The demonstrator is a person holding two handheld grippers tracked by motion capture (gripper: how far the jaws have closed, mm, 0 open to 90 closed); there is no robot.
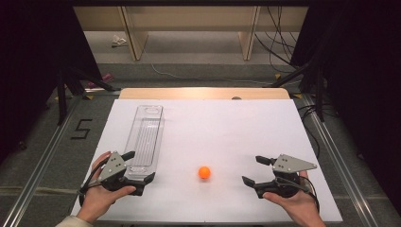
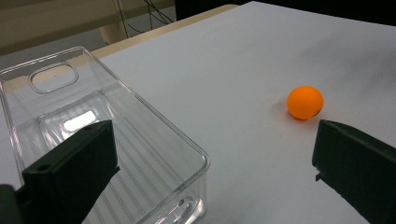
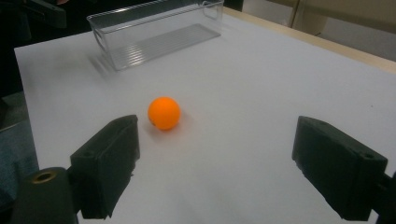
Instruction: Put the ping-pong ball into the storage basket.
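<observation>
Resting on the white table [image 1: 227, 127], an orange ball [image 1: 204, 172] lies near the front edge, roughly midway between the two hand-held grippers and touching neither. The left gripper [image 1: 140, 166] sits at the front-left corner of the table, held in the person's left hand [image 1: 100, 196]; its jaws stand wide apart and hold nothing, one jaw lying over the near end of a clear plastic tray [image 1: 147, 137] and the other just outside the tray's wall. In the left gripper view the ball [image 2: 305, 102] appears beyond the outer jaw, apart from it, and the tray [image 2: 154, 135] is seen to be empty, with a handle cut-out at its far end. The tray runs lengthwise along the left side of the table, from near the front edge toward the back edge. The right gripper [image 1: 253, 170] sits toward the front-right corner, held in the right hand [image 1: 295, 201], pointing at the ball; its jaws are spread fully and hold nothing. In the right gripper view the ball [image 3: 164, 113] lies ahead of the jaws, nearer the left-hand one, with the tray [image 3: 154, 35] well beyond it.
</observation>
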